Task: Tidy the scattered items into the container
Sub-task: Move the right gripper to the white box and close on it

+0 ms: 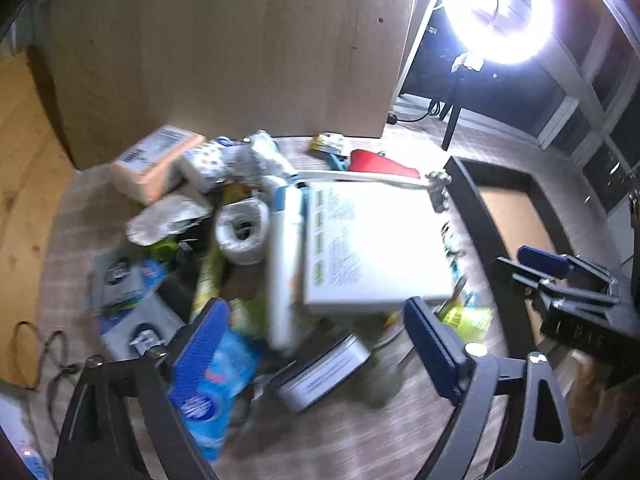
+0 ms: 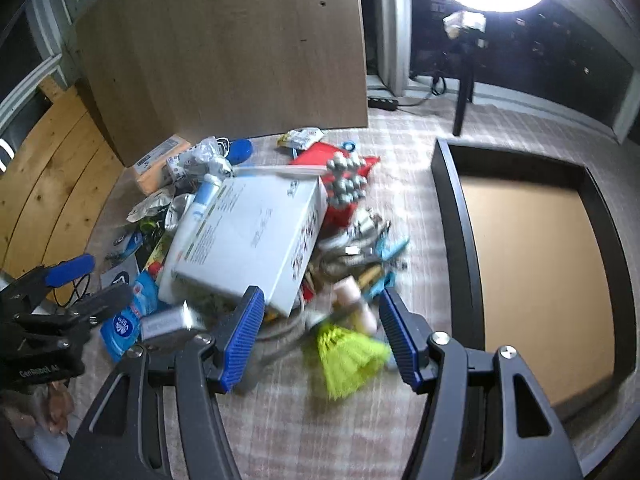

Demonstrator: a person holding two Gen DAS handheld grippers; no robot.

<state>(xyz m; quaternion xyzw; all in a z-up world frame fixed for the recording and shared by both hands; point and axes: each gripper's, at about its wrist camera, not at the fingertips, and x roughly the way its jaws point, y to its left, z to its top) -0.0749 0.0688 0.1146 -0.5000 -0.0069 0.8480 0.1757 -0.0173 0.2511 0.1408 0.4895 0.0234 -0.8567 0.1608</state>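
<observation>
A pile of items lies on a checked cloth. A big white box [image 1: 372, 244] [image 2: 256, 236] sits on top. Around it are a silver tin [image 1: 324, 376] [image 2: 168, 322], a blue tissue pack [image 1: 220, 384] [image 2: 128, 320], a yellow-green shuttlecock [image 2: 348, 356], a tape roll [image 1: 242, 232] and an orange packet [image 1: 156, 160] [image 2: 160, 162]. The container, a black-rimmed tray [image 2: 452, 216] [image 1: 476, 216] with a brown floor, lies to the right and holds nothing visible. My left gripper [image 1: 316, 340] is open, above the tin. My right gripper [image 2: 322, 328] is open, just above the shuttlecock.
A tall wooden panel [image 1: 224, 44] [image 2: 224, 44] stands behind the pile. A ring light on a black stand [image 1: 500, 12] [image 2: 464, 92] glares at the back right. Wooden floor boards [image 2: 48, 168] lie left. A cable [image 1: 44, 352] lies at the cloth's left edge.
</observation>
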